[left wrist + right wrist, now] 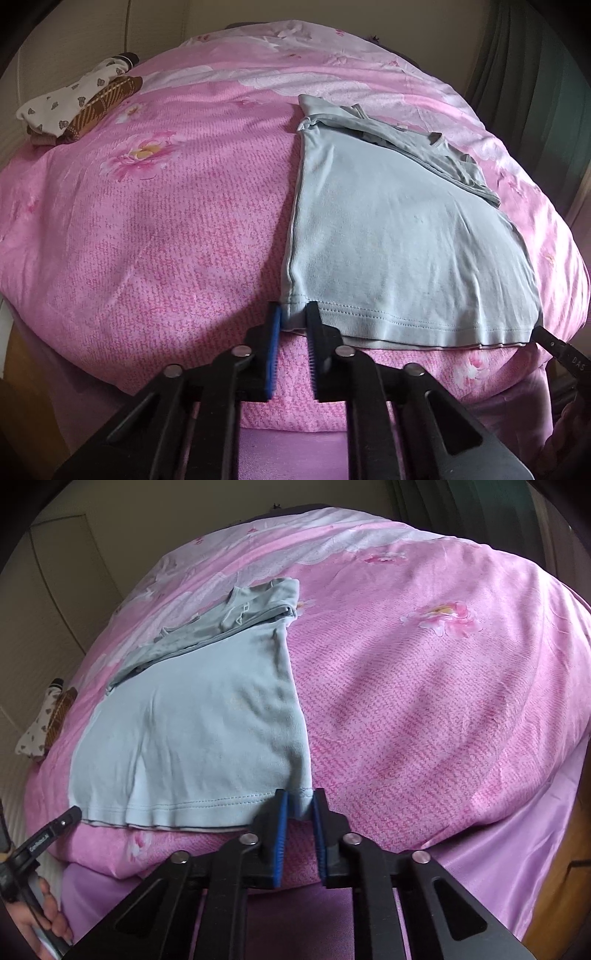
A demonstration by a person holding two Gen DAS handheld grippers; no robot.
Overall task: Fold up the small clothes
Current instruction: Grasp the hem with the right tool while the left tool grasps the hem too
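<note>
A pale blue-grey shirt (pixel 399 236) lies flat on the pink bed cover, its sleeves folded over at the far end. My left gripper (pixel 294 317) has its jaws on either side of the near left hem corner, with cloth between the pads. In the right wrist view the same shirt (pixel 199 723) lies to the left. My right gripper (pixel 300 805) has its jaws around the near right hem corner, cloth between the blue pads. Each gripper's tip shows at the edge of the other view: the right gripper (pixel 554 343) and the left gripper (pixel 55 827).
A pile of folded small clothes (pixel 79 107), white patterned and brown checked, lies at the bed's far left; it also shows in the right wrist view (pixel 48 723). The pink floral cover (pixel 155 229) spreads wide. A wall and a green curtain (pixel 535 74) stand behind.
</note>
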